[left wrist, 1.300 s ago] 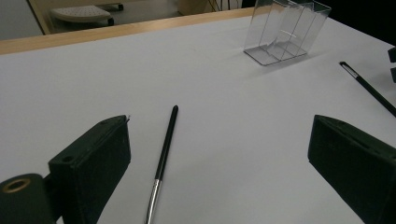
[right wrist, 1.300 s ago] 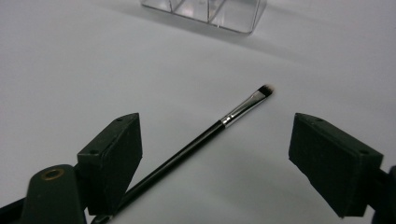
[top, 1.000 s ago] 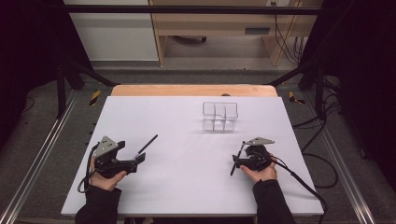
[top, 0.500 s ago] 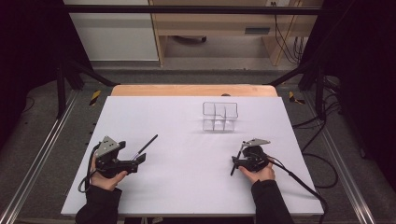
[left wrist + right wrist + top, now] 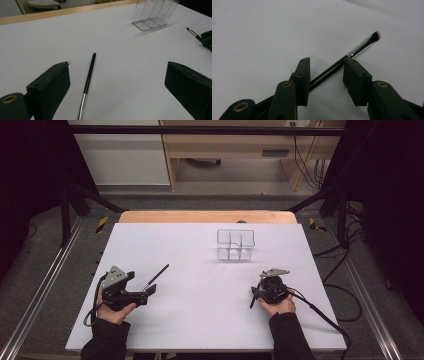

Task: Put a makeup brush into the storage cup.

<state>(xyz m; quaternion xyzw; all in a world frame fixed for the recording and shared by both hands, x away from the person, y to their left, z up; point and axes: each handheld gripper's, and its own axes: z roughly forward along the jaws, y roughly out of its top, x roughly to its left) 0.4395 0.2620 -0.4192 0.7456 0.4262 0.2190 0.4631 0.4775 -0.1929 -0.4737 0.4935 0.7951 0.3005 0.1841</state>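
1. Since the earlier frame, the right gripper (image 5: 254,298) has been lowered slightly toward the frame's bottom.
2. A makeup brush (image 5: 352,53) is seen lying between its part-open jaws, bristles pointing upper right.
3. The left gripper (image 5: 117,82) is held wide open around a second brush (image 5: 88,77), its axis running lower left to upper right in the high view.

You had even overhead light on the white surface (image 5: 210,320), with dark surroundings. Shadows stayed soft, and the right gripper view looked dim and blurred up close.

A clear divided organizer (image 5: 235,244) stands upright on the white table (image 5: 200,245), toward its far right. Beyond the table's wooden far edge (image 5: 207,216), grey floor (image 5: 150,202), cabinets and loose cables (image 5: 305,165).
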